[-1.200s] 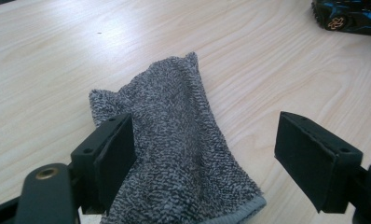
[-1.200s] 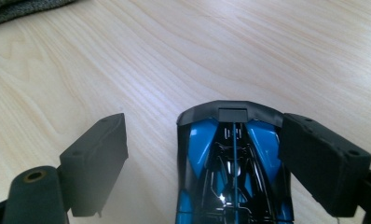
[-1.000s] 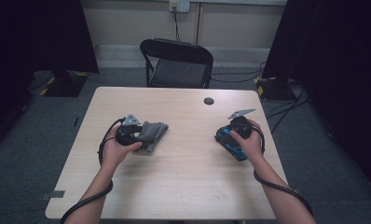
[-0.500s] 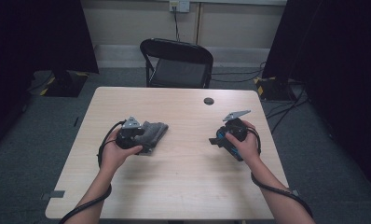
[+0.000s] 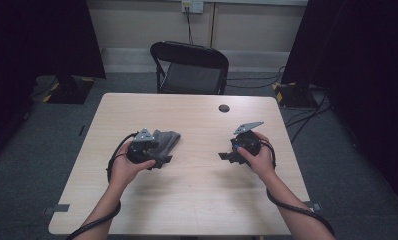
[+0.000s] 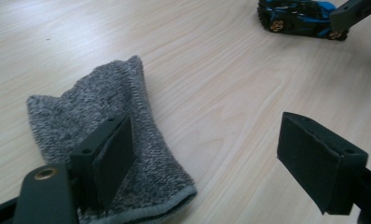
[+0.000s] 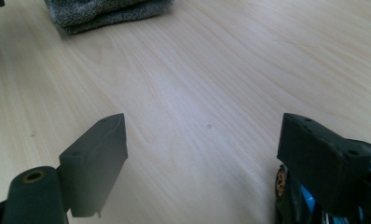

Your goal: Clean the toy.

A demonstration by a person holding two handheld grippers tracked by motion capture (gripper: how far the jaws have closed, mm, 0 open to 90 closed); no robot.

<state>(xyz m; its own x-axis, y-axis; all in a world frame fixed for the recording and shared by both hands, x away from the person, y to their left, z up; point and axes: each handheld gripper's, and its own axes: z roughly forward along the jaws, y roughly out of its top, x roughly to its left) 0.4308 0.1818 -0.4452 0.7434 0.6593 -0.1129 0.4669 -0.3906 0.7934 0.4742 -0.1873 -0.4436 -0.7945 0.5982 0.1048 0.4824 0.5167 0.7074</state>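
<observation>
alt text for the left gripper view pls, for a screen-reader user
The left claw hangs open just above a light wooden table, its left jaw over a grey knitted sock lying flat and its right jaw over bare wood. At the top right stands a blue toy car, with the other claw's jaw beside it.

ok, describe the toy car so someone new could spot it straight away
On the light wooden table, look at the person's right side, beside the right gripper. The toy car sits low by one jaw. It is blue and black with gold wheel hubs, unlike the grey knitted sock across the table.
</observation>
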